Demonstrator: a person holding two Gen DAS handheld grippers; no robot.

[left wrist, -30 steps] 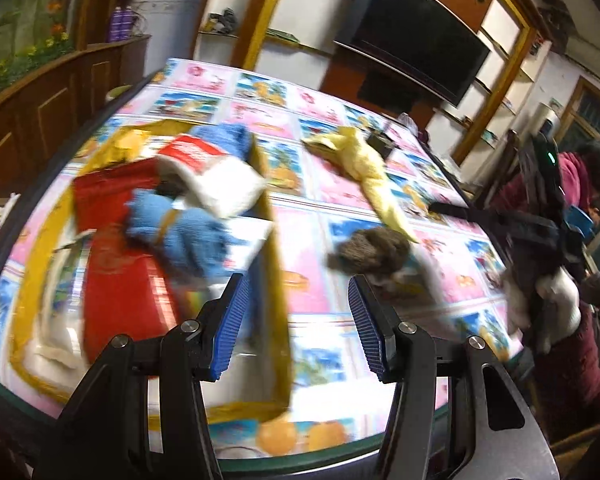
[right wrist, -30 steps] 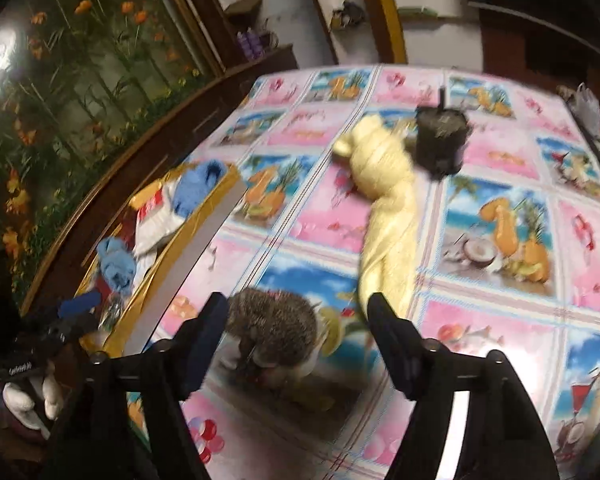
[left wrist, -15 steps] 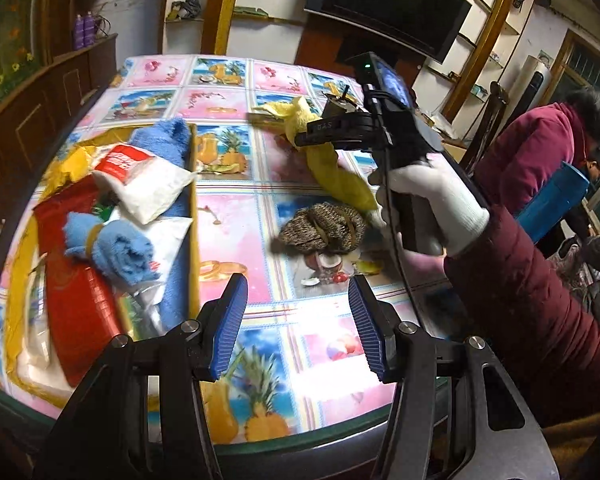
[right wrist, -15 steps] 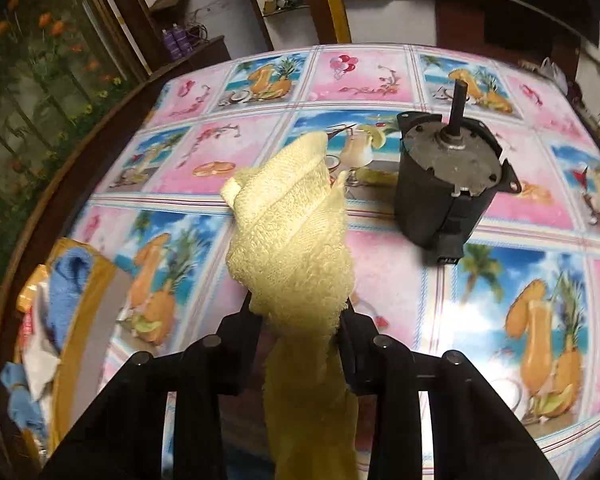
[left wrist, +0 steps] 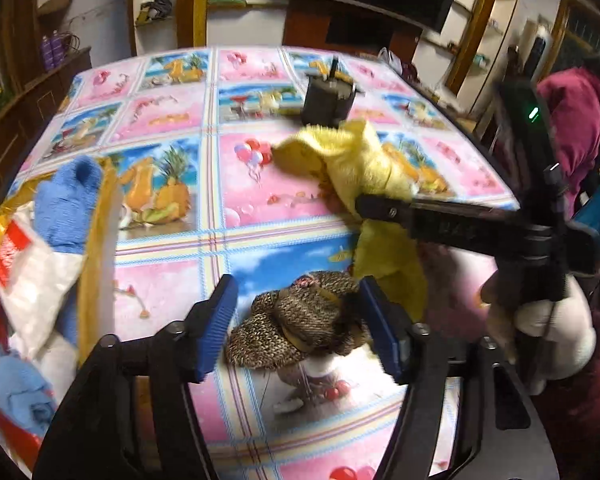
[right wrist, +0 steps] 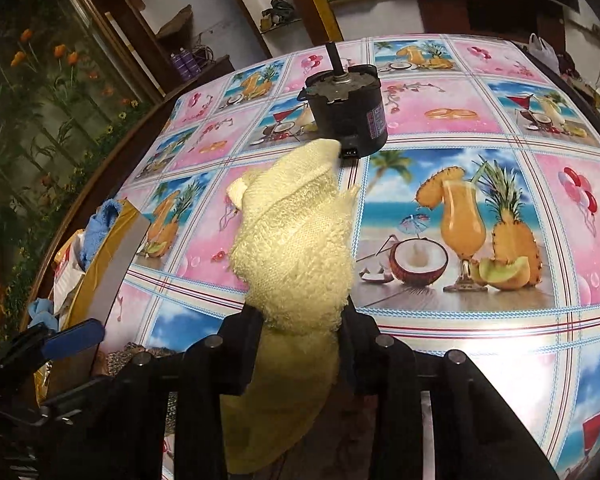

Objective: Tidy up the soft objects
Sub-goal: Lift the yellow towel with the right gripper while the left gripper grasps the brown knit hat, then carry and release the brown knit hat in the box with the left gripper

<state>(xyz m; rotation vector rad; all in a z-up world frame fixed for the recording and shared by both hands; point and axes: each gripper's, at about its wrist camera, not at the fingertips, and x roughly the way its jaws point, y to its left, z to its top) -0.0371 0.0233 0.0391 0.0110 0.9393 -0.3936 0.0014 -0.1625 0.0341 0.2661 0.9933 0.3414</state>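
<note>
A yellow towel lies bunched on the table; my right gripper is shut on its middle, also seen from the side in the left wrist view, with the towel draped over it. A brown knitted hat lies on the table between the blue pads of my open left gripper, apart from both pads. A yellow-rimmed box at the left holds blue cloths and a white packet.
A black motor stands on the table just beyond the towel. The table has a glossy fruit-print cloth. A person in a maroon jacket sits at the right. Shelves and a dark screen stand behind.
My left gripper has moved forward so the knitted hat sits between its open fingers. My right gripper stays shut on the yellow towel and has drawn it back a little from the motor.
</note>
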